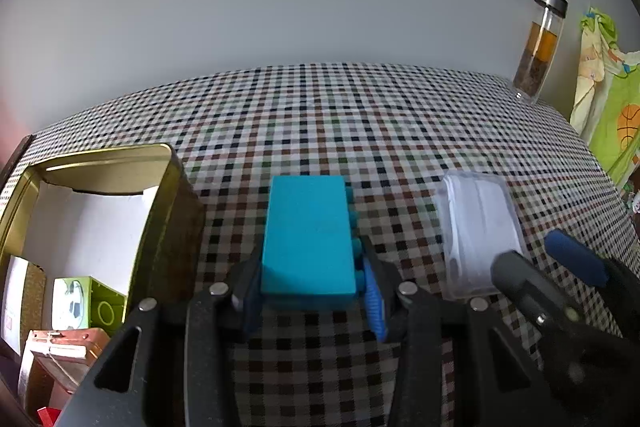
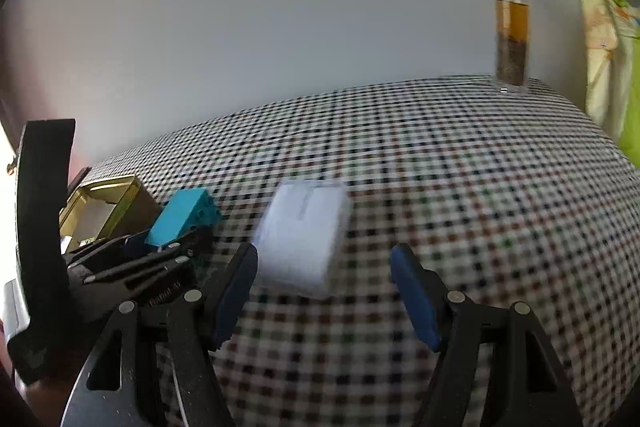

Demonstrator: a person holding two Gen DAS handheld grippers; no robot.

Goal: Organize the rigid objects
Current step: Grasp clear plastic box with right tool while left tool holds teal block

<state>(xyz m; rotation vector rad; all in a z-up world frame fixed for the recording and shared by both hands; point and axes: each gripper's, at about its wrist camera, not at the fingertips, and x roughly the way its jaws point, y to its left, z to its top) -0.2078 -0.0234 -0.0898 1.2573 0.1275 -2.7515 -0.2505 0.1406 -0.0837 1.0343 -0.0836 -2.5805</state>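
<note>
A teal toy block [image 1: 308,239] with studs on its right side lies on the checked tablecloth [image 1: 360,115], and my left gripper [image 1: 310,267] is shut on its near end, both pads pressing its sides. In the right wrist view the same block [image 2: 180,219] sticks out of the left gripper [image 2: 172,247]. A clear plastic box [image 2: 302,239] with white contents lies just ahead of my right gripper [image 2: 324,255], which is open, its fingertips at the box's near corners without touching. From the left wrist view this box [image 1: 476,231] sits right of the block, with the right gripper [image 1: 536,253] at its near end.
An open gold tin [image 1: 172,187] stands left of the block, lined in white, with a green football-print box [image 1: 80,303] and a copper tin [image 1: 68,347] near it. A glass bottle of brown liquid [image 2: 512,27] stands far right. Green cloth [image 1: 612,115] hangs at the right edge.
</note>
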